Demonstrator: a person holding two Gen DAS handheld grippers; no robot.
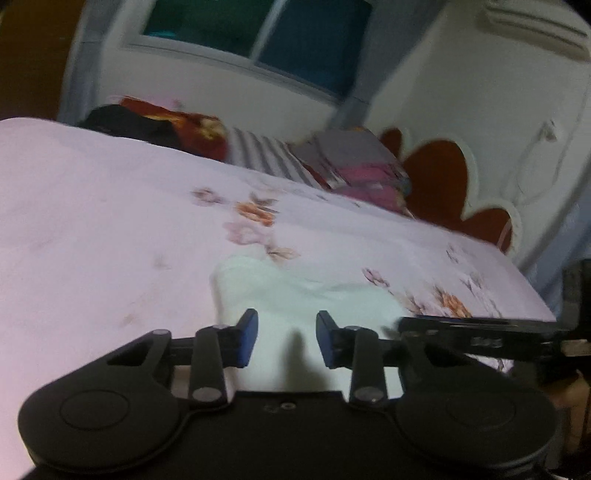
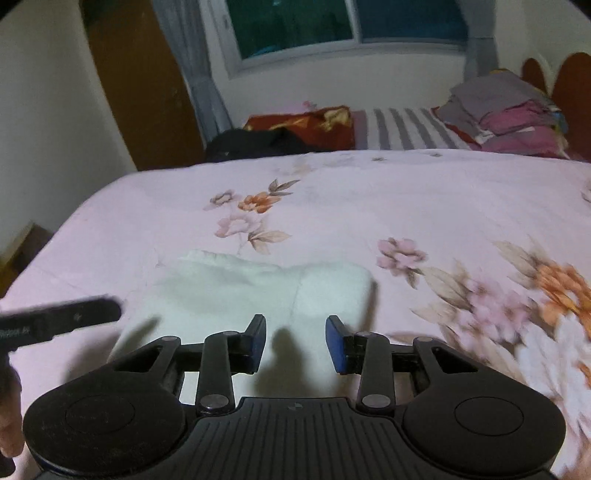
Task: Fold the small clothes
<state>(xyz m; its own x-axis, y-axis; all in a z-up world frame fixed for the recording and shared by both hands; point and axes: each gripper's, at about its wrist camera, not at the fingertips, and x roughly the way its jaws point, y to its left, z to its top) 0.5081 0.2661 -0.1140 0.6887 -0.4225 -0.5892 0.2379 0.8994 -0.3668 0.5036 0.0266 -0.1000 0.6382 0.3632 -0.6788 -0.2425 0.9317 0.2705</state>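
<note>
Left tool, low centre of its own view: blue pads apart, a moderate gap, nothing between them, only white cloth showing behind the gap. Right tool, low centre of the right view: same moderate gap, pads clear of any fabric, holding nothing.

White cloth lying flat on the bed, lower centre in both views, just beyond the fingertips and running under them toward the bottom edge. Small garment, pale, with a seam down the middle in the right view; far edge uneven, rounded at upper left, squared at right. Contact between fingertips and cloth: cannot tell.

Bedsheet pale pink with flower prints, centre of the frame above the cloth, and more at right, blurred.

Other tool's black body poking in at the right edge of the left view, and at the left edge of the right view. Part of a hand at the lower left corner of the right view.

Far end of the bed: folded pile at upper right, striped fabric beside it, dark clothes at centre left. Window along the top.
</note>
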